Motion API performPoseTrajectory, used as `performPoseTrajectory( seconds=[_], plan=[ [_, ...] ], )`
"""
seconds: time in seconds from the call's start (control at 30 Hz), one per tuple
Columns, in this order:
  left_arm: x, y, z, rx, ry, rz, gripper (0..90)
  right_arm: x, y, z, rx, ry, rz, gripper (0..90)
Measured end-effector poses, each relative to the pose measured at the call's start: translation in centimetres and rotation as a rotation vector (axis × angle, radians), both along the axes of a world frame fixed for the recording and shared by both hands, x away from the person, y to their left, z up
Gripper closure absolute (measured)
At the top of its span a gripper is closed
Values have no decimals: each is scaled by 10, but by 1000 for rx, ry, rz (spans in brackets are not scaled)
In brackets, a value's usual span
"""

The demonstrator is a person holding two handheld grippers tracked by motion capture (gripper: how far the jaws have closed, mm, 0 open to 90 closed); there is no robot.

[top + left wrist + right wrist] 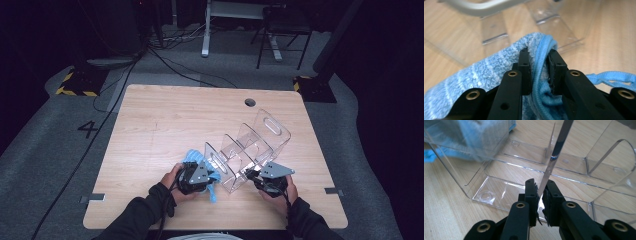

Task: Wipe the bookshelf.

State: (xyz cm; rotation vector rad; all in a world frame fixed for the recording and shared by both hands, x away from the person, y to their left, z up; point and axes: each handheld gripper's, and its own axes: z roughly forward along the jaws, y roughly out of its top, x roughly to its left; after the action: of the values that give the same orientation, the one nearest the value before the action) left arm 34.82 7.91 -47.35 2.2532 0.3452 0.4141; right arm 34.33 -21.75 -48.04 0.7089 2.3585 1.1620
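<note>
A cloth [200,165] lies on the table [165,120], just left of the divided rack [250,145].

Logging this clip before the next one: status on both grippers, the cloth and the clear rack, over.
Left gripper shut on blue cloth. Right gripper shut on clear rack wall. Rack upright on table, cloth beside it. Nothing in the way.
</note>
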Motion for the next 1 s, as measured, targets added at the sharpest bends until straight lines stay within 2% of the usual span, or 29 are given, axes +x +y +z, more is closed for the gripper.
performPoseTrajectory(
  seconds=[0.13,0.23,0.37,0.43,0.53,0.63,0.67,0.7,0.73,0.9,1.0],
  plan=[
    [7,12,10,-60,-24,91,758,0,1,0,1,2,0,821],
    [13,21,19,-137,-33,160,757,0,1,0,2,2,1,820],
    [14,25,31,-203,-58,206,756,0,2,0,3,1,-1,819],
    [10,25,39,-235,-88,199,757,0,2,0,2,2,-2,818],
    [3,24,48,-276,-110,174,758,0,2,0,2,1,-3,818],
    [-9,17,56,-277,-152,132,758,0,2,0,3,0,-4,818],
    [-9,17,56,-277,-152,132,758,0,2,0,3,0,-4,818],
    [-17,11,59,-274,-170,96,758,0,2,0,3,0,-5,818],
    [-20,9,60,-266,-180,81,758,0,2,0,2,0,-5,818],
    [-37,-7,60,-246,-174,-16,757,0,2,0,1,-1,-7,819],
    [-39,-11,57,-243,-164,-39,757,0,2,0,-2,-2,-13,820]
  ],
)
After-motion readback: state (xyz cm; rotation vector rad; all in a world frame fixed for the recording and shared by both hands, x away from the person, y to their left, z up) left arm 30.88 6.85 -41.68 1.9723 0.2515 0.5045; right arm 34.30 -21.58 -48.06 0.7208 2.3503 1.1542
